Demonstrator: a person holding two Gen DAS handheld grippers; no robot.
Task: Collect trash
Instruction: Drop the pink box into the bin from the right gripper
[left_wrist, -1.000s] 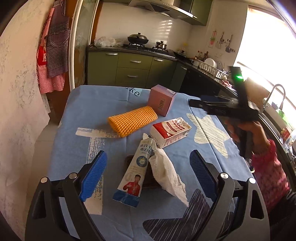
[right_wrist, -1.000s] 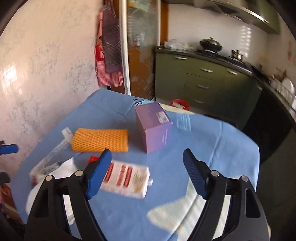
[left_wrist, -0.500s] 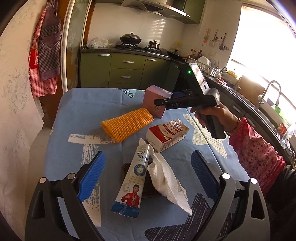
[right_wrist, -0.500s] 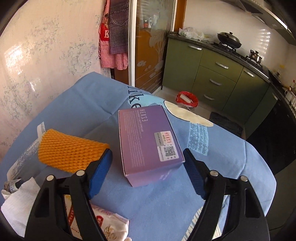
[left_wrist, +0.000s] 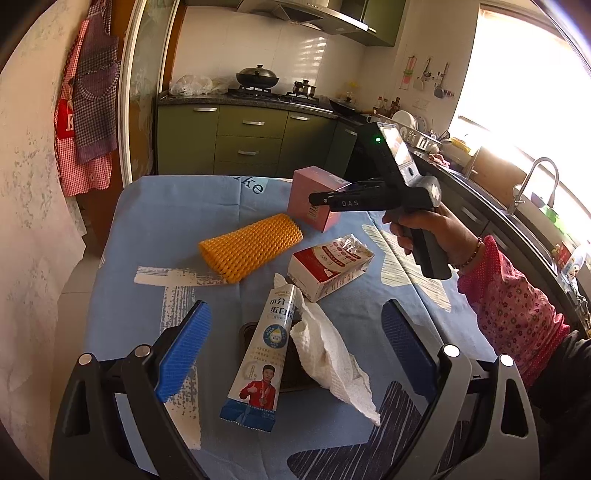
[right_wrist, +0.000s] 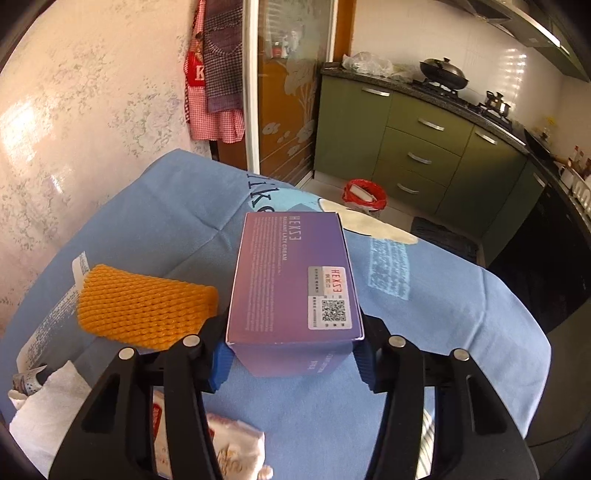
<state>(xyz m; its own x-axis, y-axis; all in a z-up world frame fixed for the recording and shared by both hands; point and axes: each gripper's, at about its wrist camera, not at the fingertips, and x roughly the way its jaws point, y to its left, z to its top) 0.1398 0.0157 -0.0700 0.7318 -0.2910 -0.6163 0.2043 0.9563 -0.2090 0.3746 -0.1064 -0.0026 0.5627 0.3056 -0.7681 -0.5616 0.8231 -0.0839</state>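
On the blue tablecloth (left_wrist: 166, 229) lie an orange foam net (left_wrist: 251, 247), a red-and-white carton (left_wrist: 328, 264), a printed tube pack (left_wrist: 266, 354) and a crumpled paper towel (left_wrist: 328, 354). My left gripper (left_wrist: 295, 332) hovers open above the tube pack and towel. A purple box (right_wrist: 291, 280) stands at the far side of the table. My right gripper (right_wrist: 291, 363) is closing on the box, and its blue pads (right_wrist: 219, 363) lie against the box's two sides. In the left wrist view a hand holds that right gripper (left_wrist: 317, 199) against the box (left_wrist: 314, 184).
A red-lined bin (right_wrist: 364, 195) stands on the floor beyond the table, in front of green cabinets (right_wrist: 417, 147). A wall runs along the table's left. A counter with a sink tap (left_wrist: 535, 181) is on the right. A dark flat item (left_wrist: 247, 332) lies under the tube pack.
The right gripper came down toward the purple box and its jaws narrowed from wide apart to touching the box's sides. The left gripper stayed where it was.
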